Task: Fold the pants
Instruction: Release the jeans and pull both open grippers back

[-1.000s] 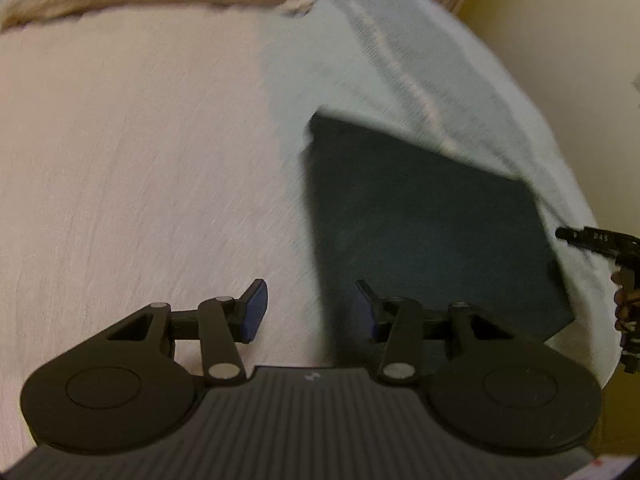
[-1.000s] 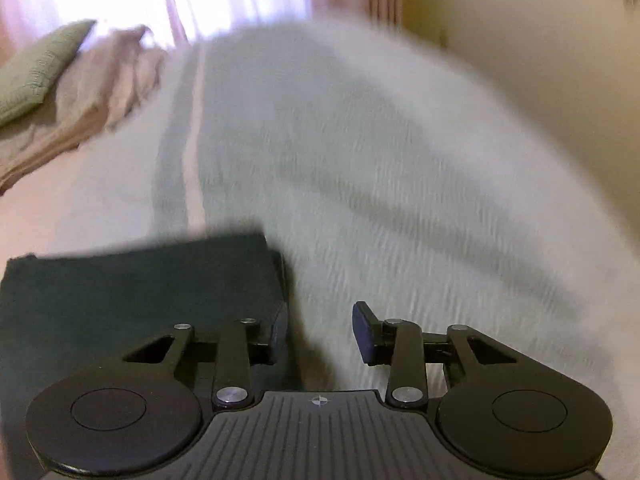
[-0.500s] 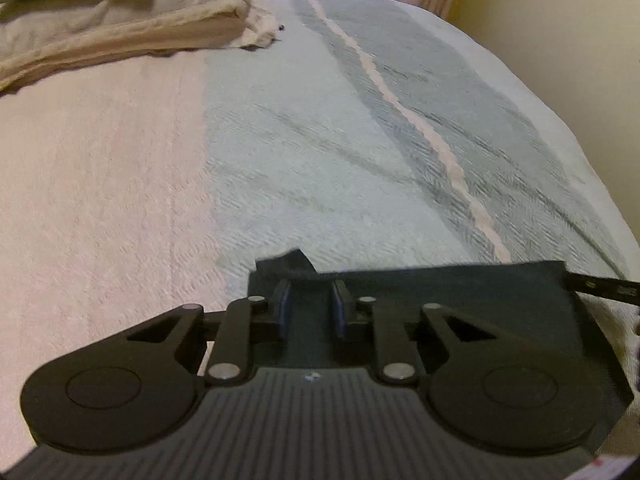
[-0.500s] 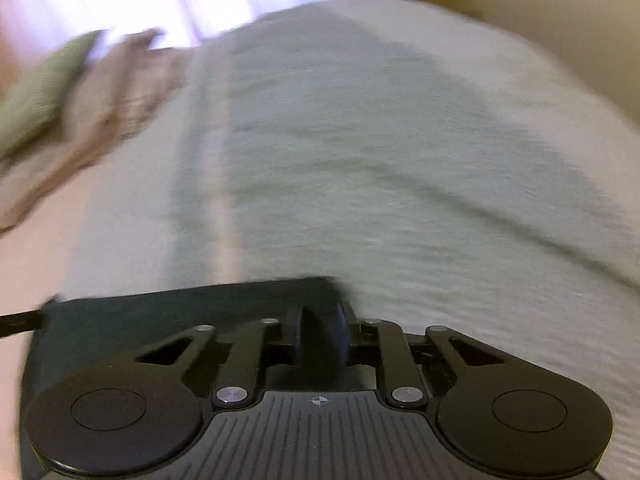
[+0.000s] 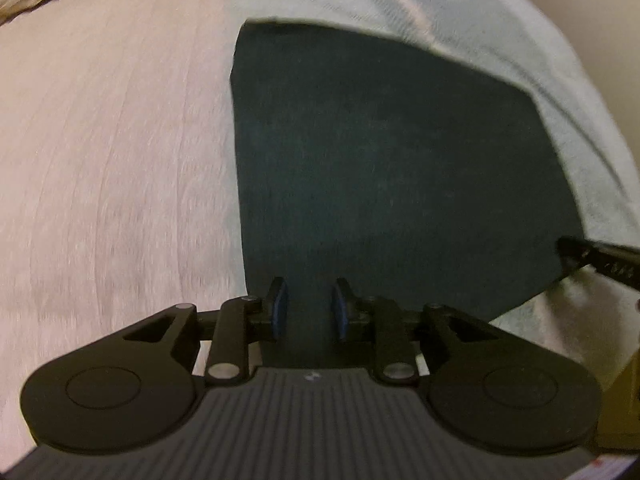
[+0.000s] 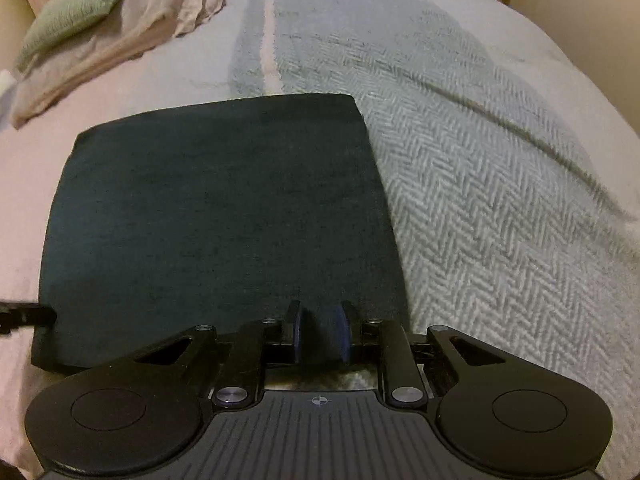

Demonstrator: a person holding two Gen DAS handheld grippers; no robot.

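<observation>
Dark teal pants (image 5: 380, 160) lie folded into a thick rectangle on the bed. My left gripper (image 5: 308, 308) is shut on their near edge close to the left corner, with cloth filling the narrow gap between its pads. My right gripper (image 6: 320, 334) is shut on the same near edge of the pants (image 6: 220, 208) near the right corner. The right gripper's finger tip (image 5: 600, 256) shows at the right side of the left wrist view. The left gripper's tip (image 6: 24, 316) shows at the left side of the right wrist view.
The pants straddle a pink sheet (image 5: 100, 160) and a grey-green herringbone bedspread (image 6: 500, 200). A green pillow (image 6: 76, 8) on folded beige bedding (image 6: 132, 36) lies at the far left. A cream wall (image 6: 580, 8) runs along the bed's right side.
Both grippers were open a second ago and have closed on the pants' near edge. Since half a second ago both views have tilted down, so the whole folded rectangle shows.
</observation>
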